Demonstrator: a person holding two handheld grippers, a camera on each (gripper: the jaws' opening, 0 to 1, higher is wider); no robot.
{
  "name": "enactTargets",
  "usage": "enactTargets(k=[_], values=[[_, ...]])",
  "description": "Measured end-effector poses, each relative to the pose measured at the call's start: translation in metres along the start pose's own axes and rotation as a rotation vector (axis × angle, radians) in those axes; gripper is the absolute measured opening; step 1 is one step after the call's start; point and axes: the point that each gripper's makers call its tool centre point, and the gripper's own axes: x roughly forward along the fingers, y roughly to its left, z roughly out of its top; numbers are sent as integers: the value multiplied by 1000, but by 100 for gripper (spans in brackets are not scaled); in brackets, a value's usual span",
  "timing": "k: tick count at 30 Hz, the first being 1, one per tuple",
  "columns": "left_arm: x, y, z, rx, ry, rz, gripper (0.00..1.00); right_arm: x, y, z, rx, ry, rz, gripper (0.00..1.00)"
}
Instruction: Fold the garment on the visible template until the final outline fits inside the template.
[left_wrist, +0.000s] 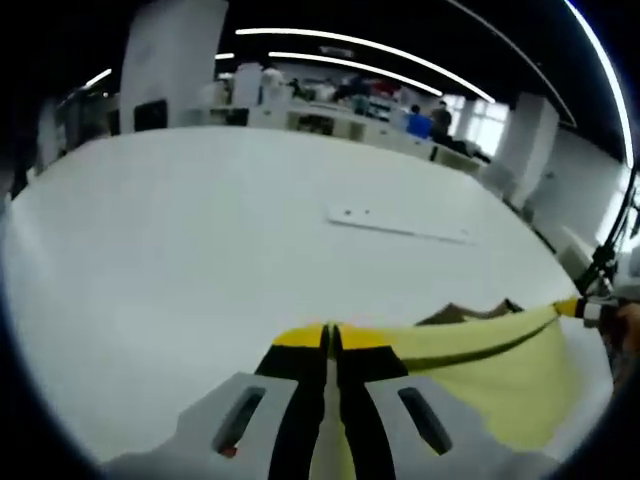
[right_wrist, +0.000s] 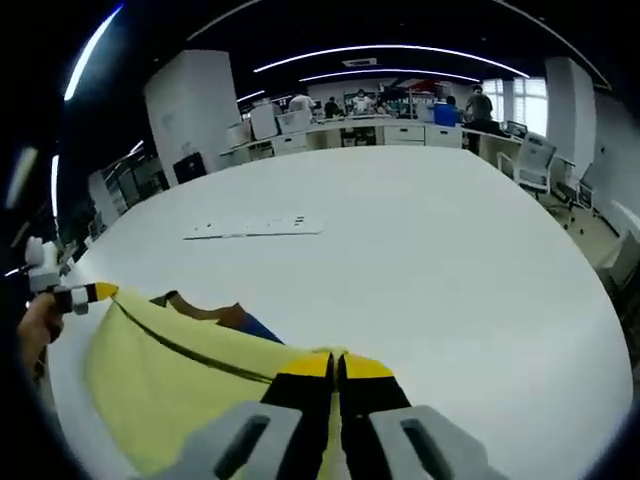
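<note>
A yellow garment (left_wrist: 500, 370) hangs stretched between both grippers above the white table (left_wrist: 200, 250). In the left gripper view my left gripper (left_wrist: 331, 335) is shut on one edge of the garment, and the cloth runs right to the other gripper (left_wrist: 590, 308), which pinches the far corner. In the right gripper view my right gripper (right_wrist: 336, 362) is shut on the garment (right_wrist: 170, 380), and the left gripper (right_wrist: 75, 296) holds the far corner beside a hand. A brown and blue patch (right_wrist: 225, 315) peeks behind the top fold.
A flat white sheet (left_wrist: 400, 222) lies on the table further off, also the white sheet (right_wrist: 255, 228) in the right gripper view. Desks, shelves and people stand at the back of the room (right_wrist: 380, 110). A chair (right_wrist: 535, 160) stands by the table's right edge.
</note>
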Motion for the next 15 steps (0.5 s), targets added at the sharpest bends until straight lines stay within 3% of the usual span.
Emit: enactTargets(k=[10, 15], values=[[7, 4, -12, -9, 23, 25, 0, 4, -1, -6, -10, 14, -11, 0], [9, 4, -16, 53, 33, 24, 0, 7, -2, -10, -13, 37, -8, 0]])
